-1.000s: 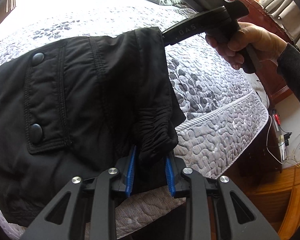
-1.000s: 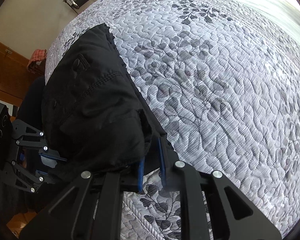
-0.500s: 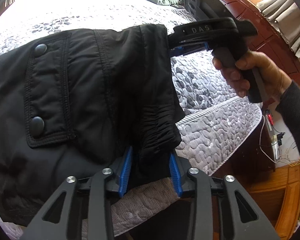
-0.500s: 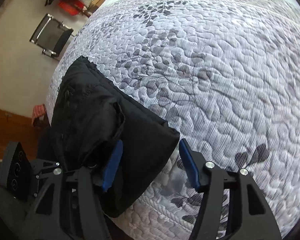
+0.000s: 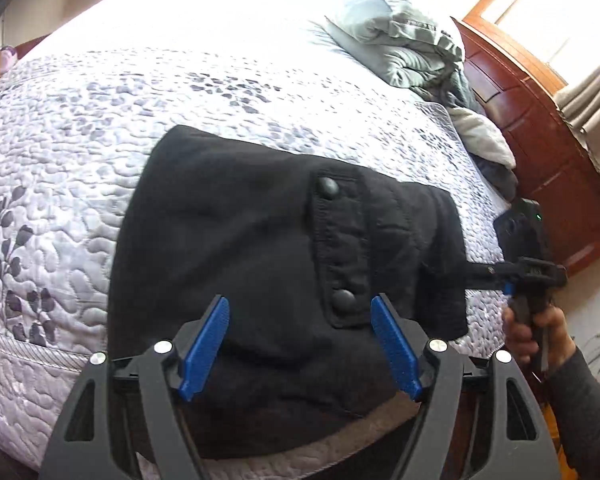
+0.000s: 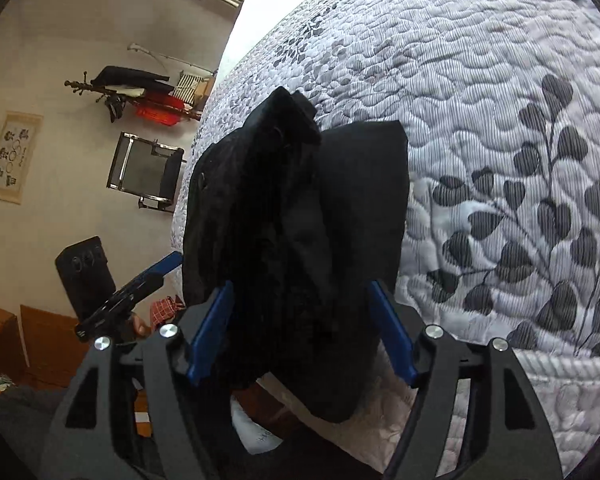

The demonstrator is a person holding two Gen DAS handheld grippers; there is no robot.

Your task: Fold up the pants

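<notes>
Already, both tools are standing with nothing in their grip: nearest the left wrist camera, the left gripper (image 5: 300, 344) is holding its blue-padded fingers (image 5: 206, 340) spread wide above the near edge of the black padded pants with snap buttons (image 5: 260, 248), and the right gripper (image 6: 300, 328) is likewise showing its fingers (image 6: 212, 328) wide apart, straddling the bundle's end without pinching it. Just beyond the fingers, the pants are lying as a compact, thick rectangle near the edge of the quilted white bed cover with grey leaf print (image 5: 60, 152), one end drooping slightly over the mattress side. In the left view the right gripper (image 5: 512, 276) is sitting just beside the bundle's right end, gripped by the person's hand (image 5: 536, 332). The folding is looking essentially finished; what may be remaining is squaring the uneven end layers and nudging the stack fully onto the bed. Farther off, a crumpled grey blanket (image 5: 404, 40) is lying by the reddish wooden headboard (image 5: 540, 128).
</notes>
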